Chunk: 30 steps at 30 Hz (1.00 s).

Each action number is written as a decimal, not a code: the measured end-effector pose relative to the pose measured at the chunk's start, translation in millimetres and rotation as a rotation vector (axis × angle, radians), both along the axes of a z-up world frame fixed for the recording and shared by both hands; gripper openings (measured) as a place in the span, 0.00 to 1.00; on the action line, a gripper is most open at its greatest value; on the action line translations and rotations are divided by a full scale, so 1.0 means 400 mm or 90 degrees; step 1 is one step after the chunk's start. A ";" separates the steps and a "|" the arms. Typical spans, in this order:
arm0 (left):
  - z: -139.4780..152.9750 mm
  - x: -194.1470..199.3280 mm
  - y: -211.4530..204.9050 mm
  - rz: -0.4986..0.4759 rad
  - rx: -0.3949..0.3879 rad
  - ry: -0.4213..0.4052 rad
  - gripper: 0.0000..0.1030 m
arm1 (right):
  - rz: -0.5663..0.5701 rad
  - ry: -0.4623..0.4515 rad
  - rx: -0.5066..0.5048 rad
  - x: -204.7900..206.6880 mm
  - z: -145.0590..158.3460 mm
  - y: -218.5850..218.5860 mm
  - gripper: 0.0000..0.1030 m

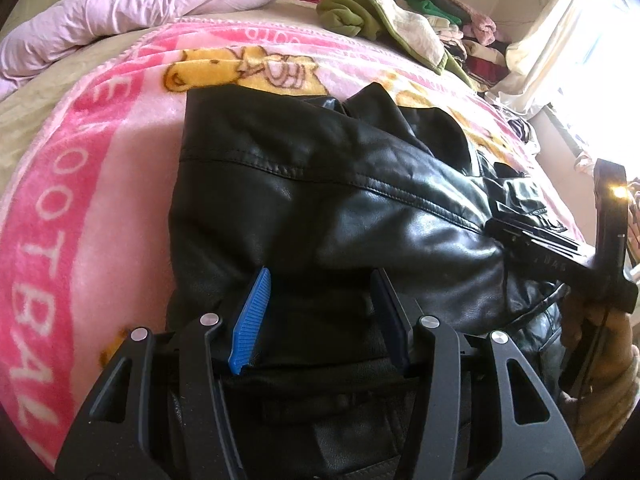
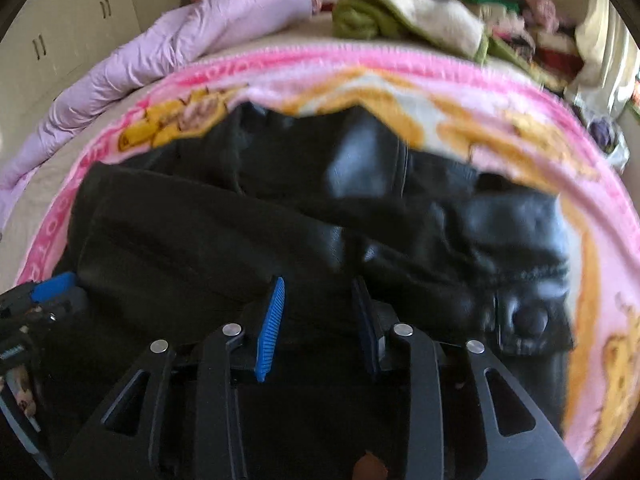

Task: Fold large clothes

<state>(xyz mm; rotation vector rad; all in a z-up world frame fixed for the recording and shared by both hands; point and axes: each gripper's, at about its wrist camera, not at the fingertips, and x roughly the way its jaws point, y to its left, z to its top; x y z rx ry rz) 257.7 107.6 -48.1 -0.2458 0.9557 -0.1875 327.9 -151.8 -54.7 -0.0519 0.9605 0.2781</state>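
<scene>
Right now I've got one black leather jacket (image 1: 320, 200) bunched on the pink blanket (image 1: 100, 152), near my edge of the bed, partly folded over itself.

Left gripper (image 1: 316, 316) sits low over the jacket's near edge, jaws partway apart. Leather lies between and under the blue pads (image 1: 252, 316), but I can't tell if they're pinching a fold or just resting over it.

Right gripper (image 2: 318, 328) hangs above the middle of the jacket, jaws parted, nothing pressed between the pads (image 2: 272, 328). That view is motion-blurred, so fine detail is unreliable.

Risks, as I judge them:
- Leather is thick and slick. A shallow bite likely slips out mid-lift and the fold collapses.
- Layers are stacked. I could grab only the top layer, or both, and drag the whole bundle instead of turning one panel.
- Snap tab (image 2: 524, 320) at the right side could catch a finger and skew the pull.
- Plush blanket may ride up with the jacket if I scoop too deep.
- The two grippers work close together; crossing paths risks a knock.

Counts:
- black jackets: 1
- grippers: 2
- pink blankets: 1
- lilac quilt (image 1: 132, 4) at the far side: 1
- green-and-cream garment (image 1: 380, 16) behind: 1
- mixed clothes pile (image 1: 472, 36) at the far right: 1 heap, items not countable
</scene>
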 end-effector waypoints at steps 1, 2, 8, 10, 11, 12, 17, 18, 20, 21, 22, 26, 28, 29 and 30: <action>0.001 0.000 0.000 0.000 0.000 -0.001 0.41 | 0.002 0.003 0.007 -0.001 -0.009 -0.005 0.30; 0.001 0.000 -0.001 0.001 0.001 -0.001 0.42 | 0.005 0.001 0.010 -0.004 -0.014 -0.008 0.30; 0.049 -0.012 0.000 0.003 -0.011 -0.033 0.42 | 0.001 -0.016 0.022 -0.022 -0.003 -0.010 0.32; 0.074 -0.019 0.009 0.013 -0.028 -0.050 0.41 | 0.002 -0.029 0.037 -0.046 0.020 -0.016 0.32; 0.086 -0.023 0.014 0.019 -0.034 -0.061 0.38 | 0.003 -0.036 0.043 -0.057 0.029 -0.024 0.33; 0.096 -0.027 0.017 0.024 -0.038 -0.070 0.38 | 0.004 -0.041 0.051 -0.067 0.039 -0.027 0.33; 0.117 -0.025 0.034 0.046 -0.044 -0.090 0.27 | 0.012 -0.076 0.077 -0.130 0.082 -0.057 0.34; 0.109 -0.019 0.033 0.044 -0.040 -0.083 0.22 | 0.014 -0.079 0.078 -0.139 0.086 -0.061 0.34; 0.089 -0.009 0.030 0.042 -0.032 -0.061 0.17 | 0.016 -0.085 0.079 -0.158 0.093 -0.070 0.34; 0.079 -0.008 0.030 0.040 -0.026 -0.048 0.17 | 0.017 -0.087 0.079 -0.163 0.093 -0.071 0.34; 0.066 -0.005 0.024 0.034 -0.022 -0.033 0.17 | 0.017 -0.089 0.078 -0.170 0.094 -0.073 0.34; 0.016 -0.001 -0.009 0.011 0.025 0.012 0.17 | 0.018 -0.098 0.074 -0.203 0.096 -0.083 0.35; 0.011 -0.003 -0.015 0.009 0.034 0.014 0.17 | 0.021 -0.098 0.074 -0.216 0.095 -0.085 0.36; 0.012 -0.004 -0.012 0.010 0.029 0.014 0.17 | 0.021 -0.099 0.073 -0.223 0.094 -0.085 0.36; 0.012 -0.006 -0.009 0.011 0.023 0.014 0.17 | 0.021 -0.099 0.074 -0.227 0.094 -0.085 0.36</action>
